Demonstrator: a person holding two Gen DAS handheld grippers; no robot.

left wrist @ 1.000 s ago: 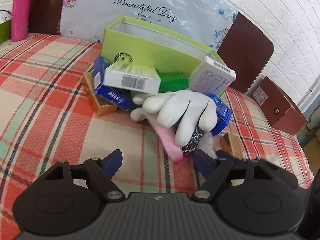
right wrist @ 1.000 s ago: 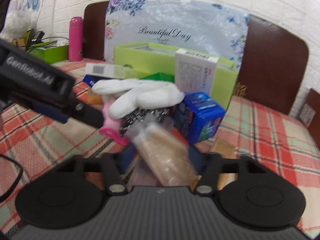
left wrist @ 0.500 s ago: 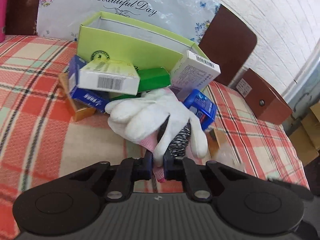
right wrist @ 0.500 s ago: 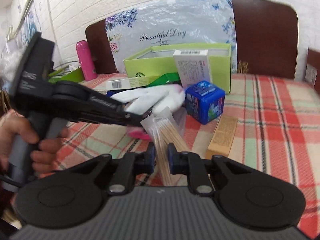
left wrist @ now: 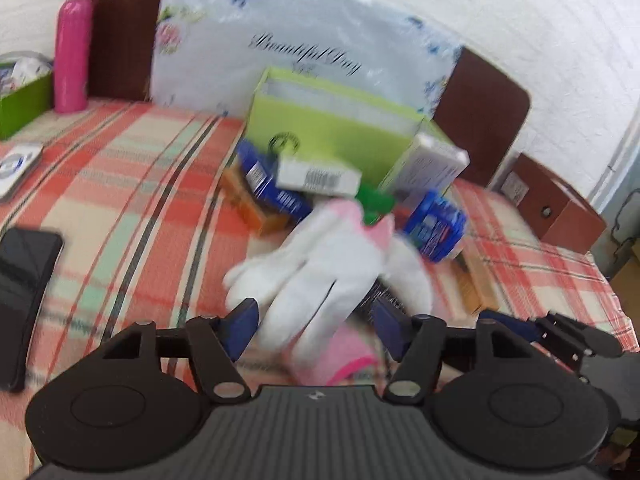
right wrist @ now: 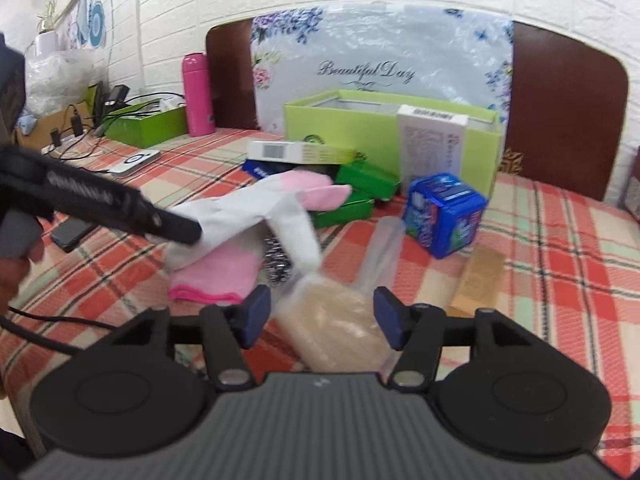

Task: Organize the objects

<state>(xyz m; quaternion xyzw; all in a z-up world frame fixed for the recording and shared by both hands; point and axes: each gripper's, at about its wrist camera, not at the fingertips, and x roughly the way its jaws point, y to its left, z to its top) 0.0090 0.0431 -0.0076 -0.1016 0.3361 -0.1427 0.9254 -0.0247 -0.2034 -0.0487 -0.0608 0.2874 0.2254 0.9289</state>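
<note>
A white and pink glove (left wrist: 328,276) lies draped over a dark speckled thing on the plaid cloth, in front of an open green box (left wrist: 332,132). My left gripper (left wrist: 316,320) is open with the glove lying between its fingers; it is blurred. In the right wrist view the glove (right wrist: 256,216) shows beside the left gripper's arm. My right gripper (right wrist: 320,312) is open around a clear bag of wooden sticks (right wrist: 340,320) lying on the cloth. Small cartons lean against the green box (right wrist: 384,128), and a blue carton (right wrist: 444,216) stands to the right.
A pink bottle (left wrist: 72,56) and a green tray (left wrist: 24,100) stand at the back left. A black phone (left wrist: 24,280) lies at the left edge. A tan slim box (right wrist: 480,280) lies right of the bag. A brown box (left wrist: 556,208) sits at the far right.
Both grippers were shut half a second ago, the left on the glove's pink cuff, the right on the bag of sticks. Both have opened and pulled back. The glove has shifted and flipped.
</note>
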